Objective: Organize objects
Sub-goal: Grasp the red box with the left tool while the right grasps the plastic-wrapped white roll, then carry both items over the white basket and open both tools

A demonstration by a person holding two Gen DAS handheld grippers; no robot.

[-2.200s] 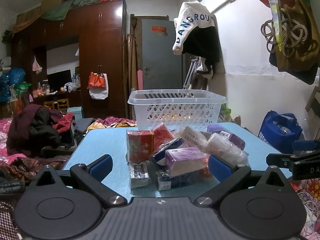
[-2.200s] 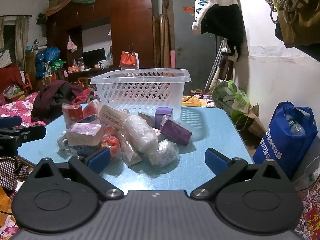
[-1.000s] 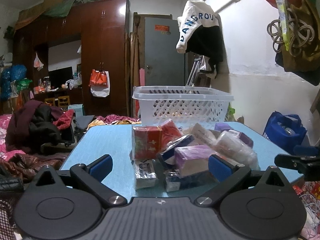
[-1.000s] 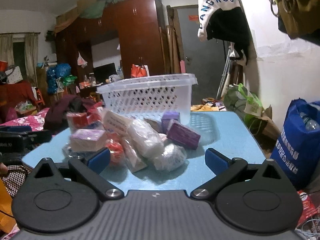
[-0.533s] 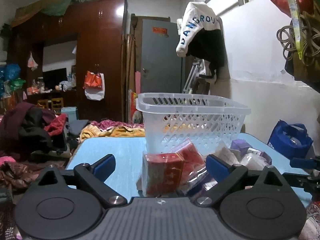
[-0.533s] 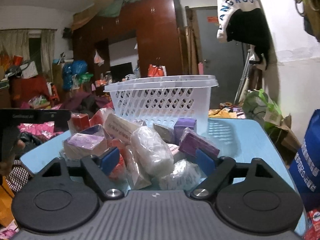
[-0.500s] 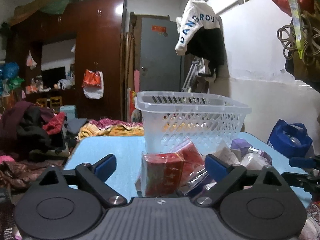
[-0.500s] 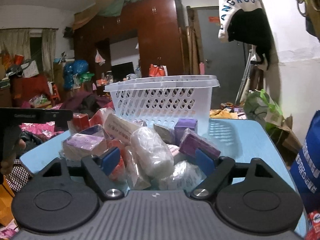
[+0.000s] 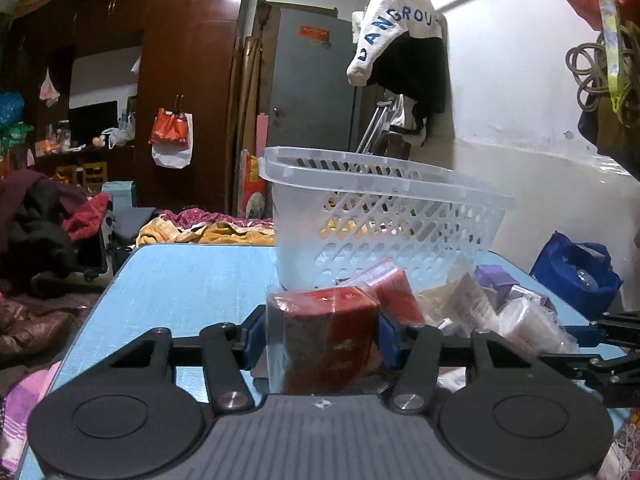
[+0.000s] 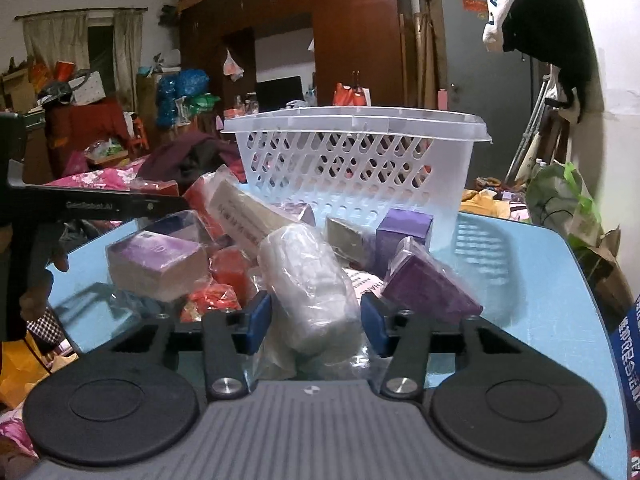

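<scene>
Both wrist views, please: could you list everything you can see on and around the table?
laundry basket: one, translucent white, far side of table
table: one, light blue
red box: one, between left gripper's fingers
white wrapped bundle: one, between right gripper's fingers
purple boxes: several, in the pile
blue bag: one, floor right of table
wardrobe: one, dark red-brown, behind
left gripper: closed on red box
right gripper: fingers at the bundle's sides, contact unclear

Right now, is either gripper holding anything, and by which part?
Left gripper: red plastic-wrapped box, pads on its side faces. Right gripper: white plastic-wrapped roll, pads on its sides.
</scene>
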